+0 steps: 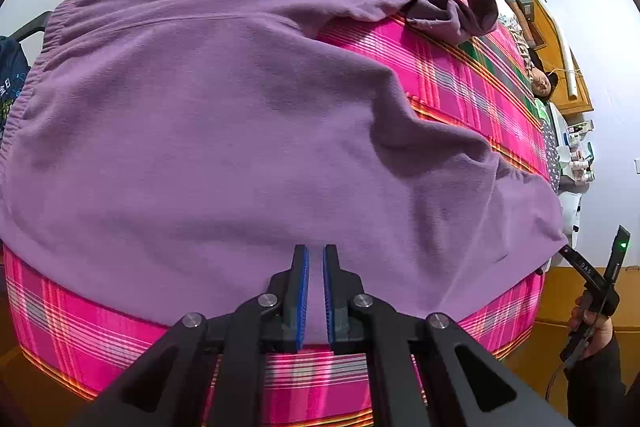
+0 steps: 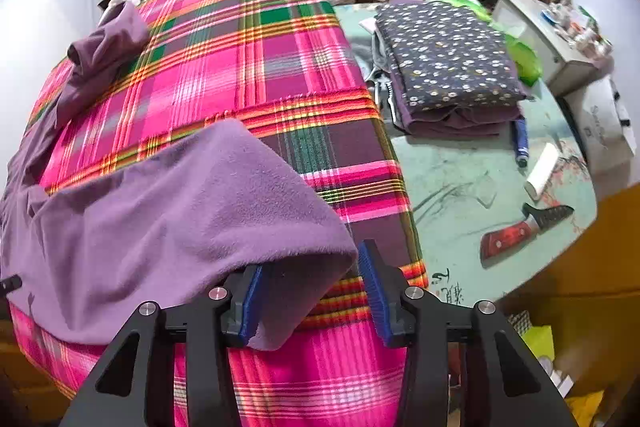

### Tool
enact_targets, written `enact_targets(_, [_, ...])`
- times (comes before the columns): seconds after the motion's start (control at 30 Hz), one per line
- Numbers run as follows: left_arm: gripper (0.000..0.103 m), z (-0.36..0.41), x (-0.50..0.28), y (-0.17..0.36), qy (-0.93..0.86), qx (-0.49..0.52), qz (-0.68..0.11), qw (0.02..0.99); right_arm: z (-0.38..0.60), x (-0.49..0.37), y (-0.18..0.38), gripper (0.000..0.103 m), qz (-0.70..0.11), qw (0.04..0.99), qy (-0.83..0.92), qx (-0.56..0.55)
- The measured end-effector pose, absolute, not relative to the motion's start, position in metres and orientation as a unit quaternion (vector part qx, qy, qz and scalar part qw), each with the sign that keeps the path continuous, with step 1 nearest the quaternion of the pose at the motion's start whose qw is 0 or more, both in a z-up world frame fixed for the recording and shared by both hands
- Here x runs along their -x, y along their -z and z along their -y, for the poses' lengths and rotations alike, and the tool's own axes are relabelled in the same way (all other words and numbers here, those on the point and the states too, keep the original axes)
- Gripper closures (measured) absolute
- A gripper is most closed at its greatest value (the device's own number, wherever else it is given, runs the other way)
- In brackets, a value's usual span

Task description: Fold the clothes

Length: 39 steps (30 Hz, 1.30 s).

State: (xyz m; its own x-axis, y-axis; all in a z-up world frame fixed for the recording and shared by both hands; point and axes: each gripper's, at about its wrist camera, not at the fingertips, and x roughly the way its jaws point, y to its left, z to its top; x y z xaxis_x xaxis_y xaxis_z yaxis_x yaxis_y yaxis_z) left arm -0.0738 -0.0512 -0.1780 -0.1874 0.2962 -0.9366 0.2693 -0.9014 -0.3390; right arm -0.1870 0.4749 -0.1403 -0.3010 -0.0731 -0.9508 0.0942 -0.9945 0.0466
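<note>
With the left gripper point(image 1: 316, 267) pinching the purple garment point(image 1: 224, 115) and the right gripper point(image 2: 310, 291) spread loose, its corner may slump and spoil the fold.

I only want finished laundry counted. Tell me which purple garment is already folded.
The purple garment under the floral cloth, stacked on the green table, is folded. The purple fleece lies spread on the plaid blanket.

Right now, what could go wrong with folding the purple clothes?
1. The right tongs stand open with the purple cloth loose between them, so that corner may slip and spoil the fold.
2. The left tongs pinch only a thin bit of hem; a tug might pull it free.
3. A sleeve lies bunched at the far side and could fold in crooked.
</note>
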Motion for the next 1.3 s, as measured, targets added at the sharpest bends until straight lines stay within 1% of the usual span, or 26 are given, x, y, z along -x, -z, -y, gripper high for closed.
enact_targets(0.2, [0.097, 0.033, 0.067, 0.176, -0.735, 0.641, 0.221, 0.002, -0.477, 0.201, 0.155, 0.057, -0.011, 0.080, 0.796, -0.600])
enact_targets(0.27, [0.097, 0.030, 0.065, 0.176, -0.733, 0.643, 0.222, 0.000, -0.477, 0.205, 0.154, 0.059, -0.007, 0.098, 0.798, -0.595])
enact_targets(0.3, [0.097, 0.029, 0.064, 0.176, -0.733, 0.643, 0.222, 0.000, -0.476, 0.207, 0.152, 0.069, -0.007, 0.106, 0.800, -0.590])
enact_targets(0.33, [0.097, 0.028, 0.062, 0.176, -0.732, 0.644, 0.222, 0.000, -0.474, 0.208, 0.148, 0.075, -0.012, 0.114, 0.803, -0.585])
enact_targets(0.37, [0.097, 0.027, 0.062, 0.176, -0.732, 0.644, 0.222, 0.000, -0.472, 0.208, 0.145, 0.087, -0.016, 0.120, 0.805, -0.581])
enact_targets(0.4, [0.097, 0.026, 0.062, 0.176, -0.732, 0.644, 0.223, 0.002, -0.470, 0.208, 0.140, 0.090, -0.020, 0.124, 0.807, -0.577])
enact_targets(0.47, [0.097, 0.025, 0.063, 0.175, -0.732, 0.644, 0.223, 0.004, -0.462, 0.207, 0.125, 0.091, -0.030, 0.137, 0.815, -0.562])
enact_targets(0.63, [0.097, 0.033, 0.066, 0.173, -0.736, 0.639, 0.224, 0.016, -0.409, 0.192, 0.076, 0.091, -0.060, 0.200, 0.834, -0.511])
enact_targets(0.7, [0.097, 0.037, 0.066, 0.172, -0.737, 0.637, 0.225, 0.020, -0.373, 0.179, 0.062, 0.091, -0.080, 0.242, 0.830, -0.497])
enact_targets(0.77, [0.097, 0.043, 0.066, 0.172, -0.739, 0.634, 0.227, 0.026, -0.339, 0.164, 0.056, 0.091, -0.097, 0.282, 0.817, -0.493])
enact_targets(0.83, [0.097, 0.052, 0.063, 0.171, -0.738, 0.634, 0.228, 0.034, -0.302, 0.144, 0.064, 0.091, -0.111, 0.334, 0.785, -0.510])
enact_targets(0.87, [0.097, 0.056, 0.062, 0.171, -0.738, 0.635, 0.227, 0.037, -0.286, 0.134, 0.070, 0.088, -0.116, 0.353, 0.769, -0.520])
enact_targets(0.97, [0.097, 0.069, 0.062, 0.174, -0.736, 0.637, 0.226, 0.040, -0.262, 0.108, 0.091, 0.071, -0.125, 0.372, 0.736, -0.552])
enact_targets(1.03, [0.097, 0.073, 0.066, 0.178, -0.735, 0.638, 0.227, 0.042, -0.247, 0.090, 0.105, 0.071, -0.130, 0.384, 0.713, -0.572])
enact_targets(1.07, [0.097, 0.076, 0.067, 0.179, -0.734, 0.638, 0.226, 0.046, -0.245, 0.085, 0.110, 0.071, -0.122, 0.382, 0.709, -0.580])
enact_targets(1.17, [0.097, 0.084, 0.069, 0.181, -0.732, 0.643, 0.218, 0.058, -0.272, 0.086, 0.113, 0.070, -0.055, 0.332, 0.730, -0.595])
enact_targets(1.3, [0.097, 0.086, 0.074, 0.184, -0.729, 0.649, 0.204, 0.078, -0.317, 0.099, 0.125, 0.070, 0.036, 0.233, 0.753, -0.614])
